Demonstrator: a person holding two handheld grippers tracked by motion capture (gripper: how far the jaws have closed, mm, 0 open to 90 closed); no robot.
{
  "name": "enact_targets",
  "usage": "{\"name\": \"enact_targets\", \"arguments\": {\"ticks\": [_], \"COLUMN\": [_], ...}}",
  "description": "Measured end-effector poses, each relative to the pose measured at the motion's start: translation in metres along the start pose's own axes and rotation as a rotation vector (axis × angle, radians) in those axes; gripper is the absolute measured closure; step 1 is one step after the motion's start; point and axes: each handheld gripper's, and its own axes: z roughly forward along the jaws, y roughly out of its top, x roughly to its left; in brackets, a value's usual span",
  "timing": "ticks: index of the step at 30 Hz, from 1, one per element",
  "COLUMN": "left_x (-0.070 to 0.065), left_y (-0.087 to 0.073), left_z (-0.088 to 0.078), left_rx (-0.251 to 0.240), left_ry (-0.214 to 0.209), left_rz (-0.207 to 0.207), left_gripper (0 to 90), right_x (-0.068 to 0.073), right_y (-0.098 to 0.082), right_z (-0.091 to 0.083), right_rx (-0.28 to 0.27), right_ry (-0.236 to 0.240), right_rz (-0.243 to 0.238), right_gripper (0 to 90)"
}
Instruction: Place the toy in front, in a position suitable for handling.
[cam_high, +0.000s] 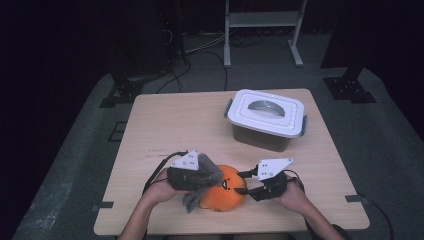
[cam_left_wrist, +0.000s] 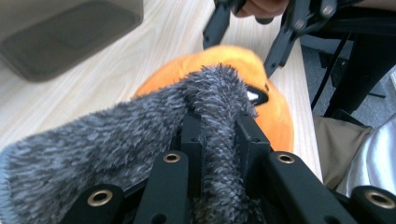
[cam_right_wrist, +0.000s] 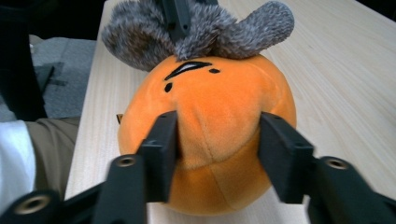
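While my left gripper (cam_left_wrist: 219, 135) clamps the grey fur (cam_left_wrist: 140, 126), my right gripper (cam_right_wrist: 217, 140) squeezes the orange plush (cam_right_wrist: 210, 107) to steady it, near the lidded box (cam_high: 265, 117).

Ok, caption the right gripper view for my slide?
Right gripper squeezing the orange plush toy by its body, grey furry tuft on top.

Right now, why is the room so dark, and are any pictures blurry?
High view: light falls on the table alone; the surroundings sink into black. Left gripper view: the grey fur is sharp, the box behind is out of focus. Right gripper view: the orange plush toy is crisp, the close black jaws soft and blurred.
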Motion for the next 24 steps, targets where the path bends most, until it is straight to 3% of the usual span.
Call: {"name": "enact_targets", "arguments": {"ticks": [4,8,12,18,21,24], "left_x": [-0.010,-0.018,-0.011,-0.001,0.000,-0.005], "left_y": [0.025,0.037,0.029,0.007,0.003,0.010], "left_z": [-0.001,0.013,0.015,-0.001,-0.004,-0.003], "left_rx": [-0.014,0.082,0.061,0.042,0.038,0.032], "left_ry": [-0.028,-0.019,-0.029,0.002,0.001,-0.010], "left_rz": [0.060,0.131,0.085,0.013,0.001,0.023], "left_gripper": [76.1,76.1,76.1,76.1,76.0,76.0], "right_x": [0.003,0.010,0.008,0.007,0.008,0.012], "right_y": [0.003,0.008,0.004,0.002,0.004,0.007], "right_z": [-0.002,-0.001,-0.001,-0.001,0.000,0.001], "right_rx": [-0.010,0.002,0.025,0.016,0.008,0.009], "right_ry": [0.001,-0.002,-0.009,-0.006,-0.004,-0.005], "right_rz": [-0.021,-0.057,-0.050,-0.047,-0.049,-0.072], "right_gripper": [59.8,61.4,63.5,63.9,63.8,63.7]}}
